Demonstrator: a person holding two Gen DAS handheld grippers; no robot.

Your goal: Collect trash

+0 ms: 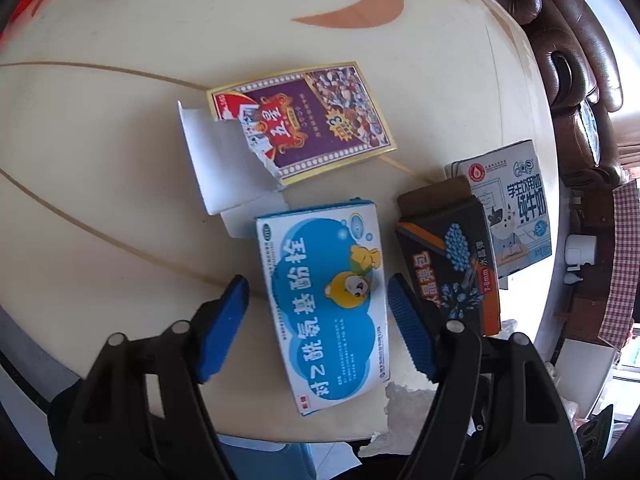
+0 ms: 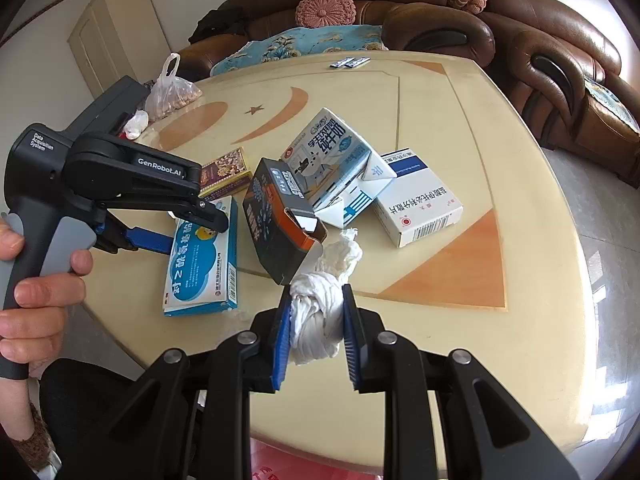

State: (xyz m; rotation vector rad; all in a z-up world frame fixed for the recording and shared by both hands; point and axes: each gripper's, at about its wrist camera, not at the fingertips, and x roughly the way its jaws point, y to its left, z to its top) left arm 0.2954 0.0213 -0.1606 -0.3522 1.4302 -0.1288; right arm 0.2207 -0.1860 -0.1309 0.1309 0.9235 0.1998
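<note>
Left tongs [image 1: 318, 300] wide, straddling the blue box [image 1: 324, 304] – right tongs [image 2: 314, 300] clamp crumpled tissue [image 2: 320, 300].

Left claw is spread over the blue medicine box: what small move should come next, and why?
Probably lower the left claw slightly and close on the blue medicine box. Its pads straddle the box without pressing it, and the box lies flat on the table. The right claw already grips the crumpled tissue.
</note>
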